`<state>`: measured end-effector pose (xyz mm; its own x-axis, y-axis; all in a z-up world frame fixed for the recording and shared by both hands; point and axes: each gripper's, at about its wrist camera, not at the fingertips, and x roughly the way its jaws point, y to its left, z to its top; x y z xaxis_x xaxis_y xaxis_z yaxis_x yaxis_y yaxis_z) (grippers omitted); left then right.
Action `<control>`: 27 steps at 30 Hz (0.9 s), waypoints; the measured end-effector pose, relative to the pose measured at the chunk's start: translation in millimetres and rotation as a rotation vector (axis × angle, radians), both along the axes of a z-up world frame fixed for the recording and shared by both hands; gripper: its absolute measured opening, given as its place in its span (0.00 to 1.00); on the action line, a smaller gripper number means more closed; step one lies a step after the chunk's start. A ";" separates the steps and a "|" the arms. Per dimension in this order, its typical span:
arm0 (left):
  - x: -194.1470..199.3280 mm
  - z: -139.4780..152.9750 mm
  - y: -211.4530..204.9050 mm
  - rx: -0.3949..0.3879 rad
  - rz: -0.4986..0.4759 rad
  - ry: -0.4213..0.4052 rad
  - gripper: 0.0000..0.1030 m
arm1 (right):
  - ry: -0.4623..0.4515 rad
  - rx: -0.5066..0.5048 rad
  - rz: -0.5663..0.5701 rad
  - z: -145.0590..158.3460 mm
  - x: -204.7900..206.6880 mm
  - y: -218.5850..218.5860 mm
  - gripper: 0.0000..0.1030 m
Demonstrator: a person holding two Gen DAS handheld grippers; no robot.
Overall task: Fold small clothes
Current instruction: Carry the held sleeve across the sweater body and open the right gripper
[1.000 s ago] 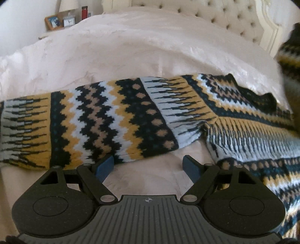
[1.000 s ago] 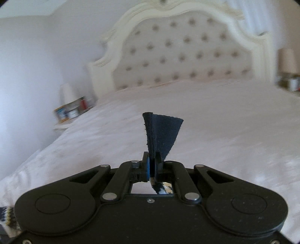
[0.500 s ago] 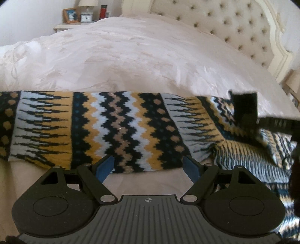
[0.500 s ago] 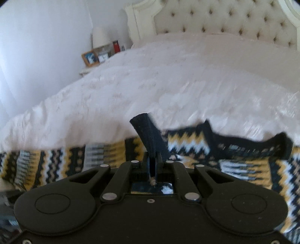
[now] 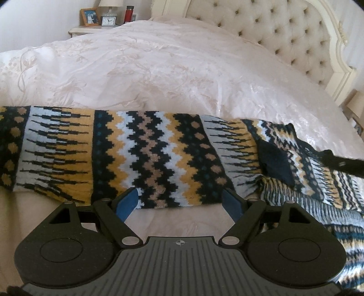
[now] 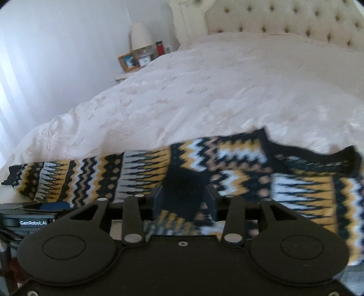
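Patterned knit sweater (image 5: 159,159): spread across the near part of the bed, over the pale floral bedspread (image 5: 170,68). One sleeve laid out straight toward the left, banded in black, mustard, tan and pale blue zigzags. Body of the garment on the right, bunched in loose folds. Dark navy cuff (image 5: 275,164) resting on top of the body, near the junction of sleeve and body.

Left gripper (image 5: 180,202): jaws spread wide, nothing between the pads. Blue fingertips (image 5: 127,202) positioned just above the near edge of the sleeve, not pressing on it. Bare bedspread visible in the gap nearer the camera.

Right gripper (image 6: 184,200): jaws parted about halfway, having just been opening. Navy cuff (image 6: 185,182) located between and just beyond the fingers (image 6: 210,200), no longer pinched; contact with the pads not discernible because of blur. Part of the right gripper visible at the right edge of the left wrist view as a dark bar over the sweater body. Left gripper body, with white lettering, visible at the lower left of the right wrist view.

Background: tufted cream headboard (image 5: 273,29) at the far right. Nightstand (image 5: 91,30) at the far left, carrying a framed photo (image 5: 90,16), a small clock (image 5: 108,20), a red bottle (image 5: 129,13) and a lamp (image 6: 141,37).
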<state>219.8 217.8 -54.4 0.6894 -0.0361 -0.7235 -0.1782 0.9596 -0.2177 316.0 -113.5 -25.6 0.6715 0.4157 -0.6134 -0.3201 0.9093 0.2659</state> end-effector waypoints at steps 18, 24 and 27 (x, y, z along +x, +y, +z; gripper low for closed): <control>2.7 -9.2 -6.7 0.047 -0.005 0.022 0.77 | 0.152 -0.221 -0.653 -33.8 5.7 -211.9 0.53; 1.3 -9.6 -2.8 0.024 0.002 0.008 0.77 | 0.220 -0.253 -0.646 -58.1 5.5 -219.1 0.13; 0.9 -10.1 -0.3 0.008 0.005 0.001 0.77 | 0.209 -0.290 -0.647 -63.3 2.7 -214.8 0.12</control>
